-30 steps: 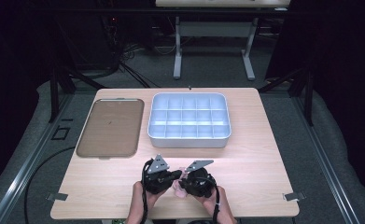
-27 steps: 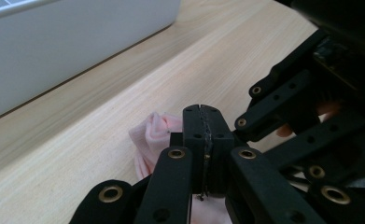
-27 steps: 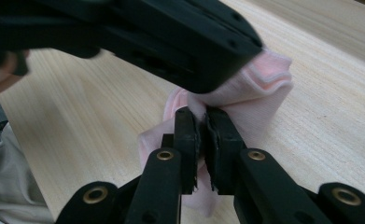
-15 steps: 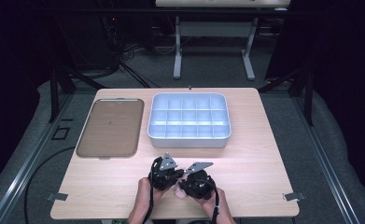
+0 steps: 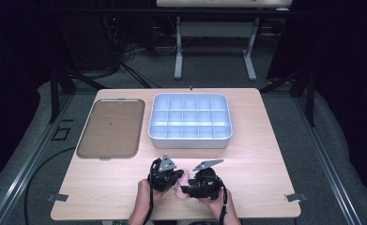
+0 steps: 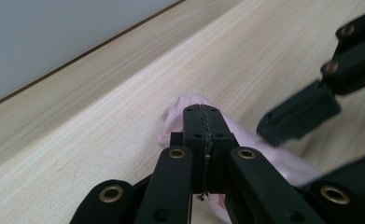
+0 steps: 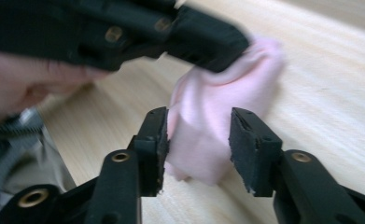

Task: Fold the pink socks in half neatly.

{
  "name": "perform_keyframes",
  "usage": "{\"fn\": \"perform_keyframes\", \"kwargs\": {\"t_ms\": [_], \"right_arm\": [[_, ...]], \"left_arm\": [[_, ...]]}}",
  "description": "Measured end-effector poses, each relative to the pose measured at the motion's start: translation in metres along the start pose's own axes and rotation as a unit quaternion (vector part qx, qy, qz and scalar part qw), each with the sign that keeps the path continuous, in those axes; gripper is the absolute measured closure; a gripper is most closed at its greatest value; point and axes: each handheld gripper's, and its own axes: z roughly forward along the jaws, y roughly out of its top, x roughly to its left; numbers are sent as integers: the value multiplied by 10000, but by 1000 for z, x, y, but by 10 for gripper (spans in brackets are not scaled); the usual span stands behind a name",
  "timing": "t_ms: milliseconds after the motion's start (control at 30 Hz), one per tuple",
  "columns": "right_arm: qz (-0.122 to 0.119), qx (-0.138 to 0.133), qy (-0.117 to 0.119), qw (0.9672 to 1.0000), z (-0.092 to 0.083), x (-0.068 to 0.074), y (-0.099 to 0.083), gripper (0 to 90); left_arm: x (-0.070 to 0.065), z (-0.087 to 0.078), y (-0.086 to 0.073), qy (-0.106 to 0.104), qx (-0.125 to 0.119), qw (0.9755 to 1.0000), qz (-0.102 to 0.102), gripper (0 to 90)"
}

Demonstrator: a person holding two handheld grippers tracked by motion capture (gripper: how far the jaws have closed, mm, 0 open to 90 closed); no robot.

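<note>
Pink cloth (image 5: pixel 181 183) lies bunched at the near edge of my pale wood worktop (image 5: pixel 265 159), in front of the empty white divided tray (image 5: pixel 190 122) and brown tray (image 5: pixel 109 127), with my left gripper (image 6: pixel 202 122) clamped on it and my right gripper (image 7: pixel 198 135) parted around it.

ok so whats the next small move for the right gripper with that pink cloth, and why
Probably close the right gripper on the pink cloth. Its jaws stand open with the cloth between them, while the left gripper is already shut on the cloth's other end, so both would then hold it above the table.
</note>
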Motion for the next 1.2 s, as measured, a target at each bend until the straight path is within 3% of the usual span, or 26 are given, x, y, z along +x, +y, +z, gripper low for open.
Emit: {"fn": "perform_keyframes", "kwargs": {"t_ms": [133,167,233,400,467,500,700,833,933,1067,1200], "right_arm": [[383,-254,-157,9988,-8,-10,3,497],[395,-23,-180,9991,-9,-11,6,468],[416,90,-318,9986,-3,-11,10,441],[412,242,-432,9979,14,-8,16,407],[382,207,-440,9981,16,-6,15,394],[383,11,-600,9975,19,-4,14,390],[135,62,-777,9969,24,2,13,395],[220,139,-670,9974,28,0,15,409],[223,255,-656,9973,29,0,19,441],[214,355,-499,9979,29,-2,21,496],[230,452,-421,9978,29,-4,24,525]], "left_arm": [[-1,0,0,44,-16,10000,-2,898],[-1,0,0,55,-25,10000,-25,898],[-2,0,0,69,-21,10000,-32,898],[-1,0,-2,75,-26,9999,-97,898],[-1,0,-2,81,-26,9999,-120,898],[-1,0,-2,76,-31,9999,-129,898],[2,0,-3,35,-63,9998,-207,897],[7,-2,-7,2,-137,9994,-333,894],[13,-6,-8,78,-169,9987,-481,841],[23,-16,-15,350,-208,9976,-560,787],[33,-26,-26,613,-159,9950,-775,689]]}}
